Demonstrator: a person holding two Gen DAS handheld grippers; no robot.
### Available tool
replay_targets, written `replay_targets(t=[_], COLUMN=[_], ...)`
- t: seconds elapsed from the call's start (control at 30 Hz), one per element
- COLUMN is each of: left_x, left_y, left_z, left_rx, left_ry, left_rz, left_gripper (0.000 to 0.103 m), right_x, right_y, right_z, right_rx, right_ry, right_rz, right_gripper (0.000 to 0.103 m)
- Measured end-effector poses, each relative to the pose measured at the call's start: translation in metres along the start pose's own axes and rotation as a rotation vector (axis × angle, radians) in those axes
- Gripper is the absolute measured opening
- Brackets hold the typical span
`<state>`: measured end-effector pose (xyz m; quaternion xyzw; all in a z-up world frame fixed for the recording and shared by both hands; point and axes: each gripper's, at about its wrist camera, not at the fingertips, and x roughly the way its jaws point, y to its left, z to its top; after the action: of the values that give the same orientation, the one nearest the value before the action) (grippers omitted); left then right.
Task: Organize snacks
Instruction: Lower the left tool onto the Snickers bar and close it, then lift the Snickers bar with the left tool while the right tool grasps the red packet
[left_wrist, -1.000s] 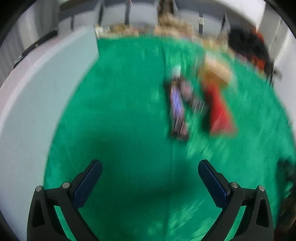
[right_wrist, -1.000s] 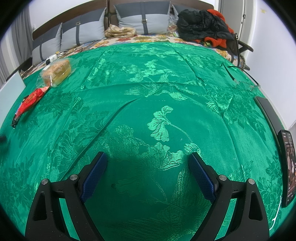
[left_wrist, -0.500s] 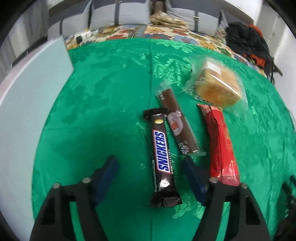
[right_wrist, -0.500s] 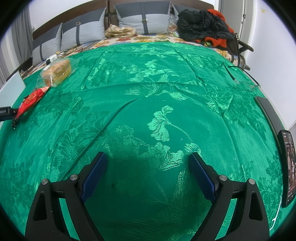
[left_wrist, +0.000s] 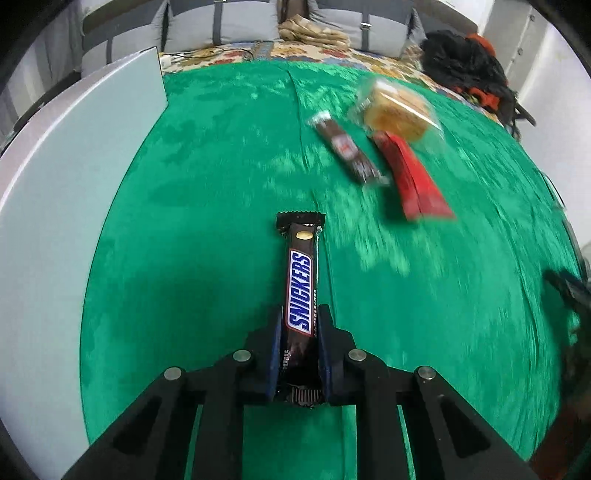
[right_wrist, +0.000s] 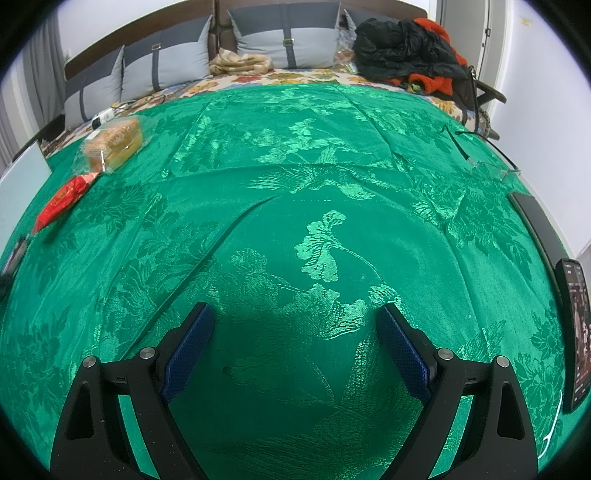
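My left gripper (left_wrist: 298, 314) is shut on a Snickers bar (left_wrist: 302, 280), held lengthwise above the green cloth (left_wrist: 207, 206). Beyond it to the right lie a brown wrapped bar (left_wrist: 347, 149), a red packet (left_wrist: 412, 177) and a wrapped yellow cake (left_wrist: 397, 110), all blurred. In the right wrist view my right gripper (right_wrist: 294, 325) is open and empty over the green cloth (right_wrist: 332, 184). The cake (right_wrist: 112, 146) and red packet (right_wrist: 64, 199) lie far to its left.
A pale grey-white box wall (left_wrist: 66, 177) stands along the left of the cloth. Pillows (right_wrist: 280, 40) and a black and orange jacket (right_wrist: 406, 51) sit at the back. A phone (right_wrist: 576, 332) and glasses (right_wrist: 487, 166) lie at the right edge.
My left gripper has shut on the Snickers bar and lifted it away from the other snacks, which now lie farther off to the right. The right gripper has not moved.
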<state>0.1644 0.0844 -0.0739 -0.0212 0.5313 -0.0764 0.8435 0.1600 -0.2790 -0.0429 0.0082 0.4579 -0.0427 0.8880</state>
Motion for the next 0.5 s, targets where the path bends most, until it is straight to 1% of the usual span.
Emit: replay_targets(t=[0.03,0.07,0.13,0.2,0.23,0.27,0.3,0.33,0.4,0.47,0.5], left_x=[-0.002,-0.003,-0.002,0.005,0.006,0.006,0.006,0.006,0.004,0.000,-0.004], left_y=[-0.001,-0.002,-0.004,-0.006,-0.007,-0.011,-0.013,-0.014,-0.018,-0.016,-0.013], left_z=[-0.005,-0.006,-0.004,0.000,0.001,0.002,0.002,0.004,-0.001,-0.009,-0.015], left_rx=[0.015,0.026,0.038,0.046,0.055,0.074,0.085,0.100,0.121,0.115,0.094], left_ry=[0.006,0.009,-0.002,-0.006,-0.020,-0.040,-0.051,-0.056,-0.058,-0.066,-0.071], left_rz=[0.004,0.015,0.055,0.061,0.076,0.071,0.061,0.066,0.066,0.052,0.039], left_gripper=[0.026,0.040,0.059,0.059,0.058,0.046,0.037,0.018,0.017,0.017,0.017], right_x=[0.000,0.000,0.000,0.000,0.000,0.000,0.000,0.000,0.000,0.002,0.003], right_y=[0.000,0.000,0.000,0.000,0.000,0.000,0.000,0.000,0.000,0.000,0.002], right_z=[0.000,0.000,0.000,0.000,0.000,0.000,0.000,0.000,0.000,0.001,0.006], right_rx=[0.000,0.000,0.000,0.000,0.000,0.000,0.000,0.002,0.001,0.010,0.031], right_ry=[0.000,0.000,0.000,0.000,0.000,0.000,0.000,-0.005,-0.004,0.001,0.039], right_rz=[0.000,0.000,0.000,0.000,0.000,0.000,0.000,0.003,0.000,-0.004,-0.018], right_gripper=[0.093,0.093,0.093,0.093,0.093,0.093,0.093,0.093,0.093,0.094,0.093])
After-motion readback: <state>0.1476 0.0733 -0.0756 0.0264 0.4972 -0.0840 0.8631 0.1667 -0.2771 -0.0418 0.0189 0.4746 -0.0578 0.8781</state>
